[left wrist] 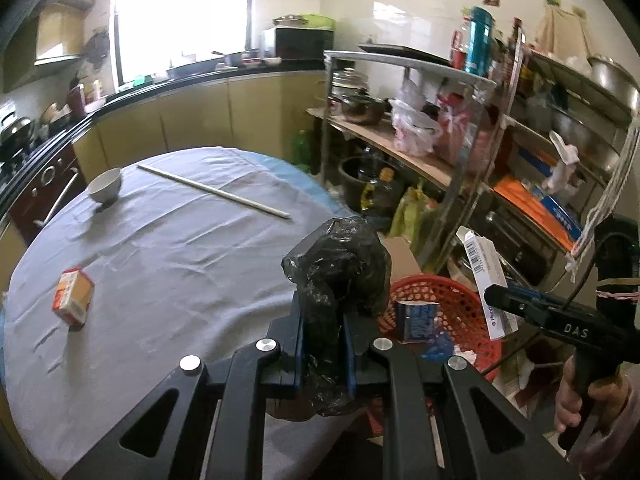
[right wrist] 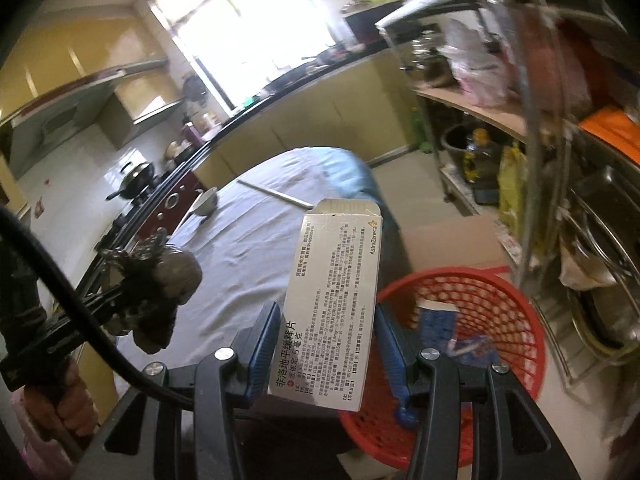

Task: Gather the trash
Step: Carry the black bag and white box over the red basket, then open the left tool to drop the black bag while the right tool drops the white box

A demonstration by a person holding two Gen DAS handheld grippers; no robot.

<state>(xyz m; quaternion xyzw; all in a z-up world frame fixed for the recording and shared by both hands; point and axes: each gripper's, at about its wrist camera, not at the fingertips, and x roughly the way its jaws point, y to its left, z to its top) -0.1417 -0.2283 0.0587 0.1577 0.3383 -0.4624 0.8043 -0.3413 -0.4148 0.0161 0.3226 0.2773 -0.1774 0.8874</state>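
Your left gripper (left wrist: 324,320) pinches a black bag (left wrist: 340,264); your right gripper (right wrist: 326,344) clamps a white box (right wrist: 332,304). The red basket (right wrist: 500,292) sits just beside the table (left wrist: 160,264), where an orange carton (left wrist: 73,298), bowl (left wrist: 105,186) and chopsticks (left wrist: 212,191) lie.

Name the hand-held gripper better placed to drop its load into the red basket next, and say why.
Right. The right hand-held gripper holds the white medicine box right beside the red basket rim, whereas the left hand-held gripper, gripping the black plastic bag, sits over the table edge.

Basket (left wrist: 448,292) beside table (left wrist: 160,280), right of it; carton (left wrist: 73,297), bowl (left wrist: 105,185), chopsticks (left wrist: 212,191) on table; shelf rack (left wrist: 460,128) apparently behind basket.
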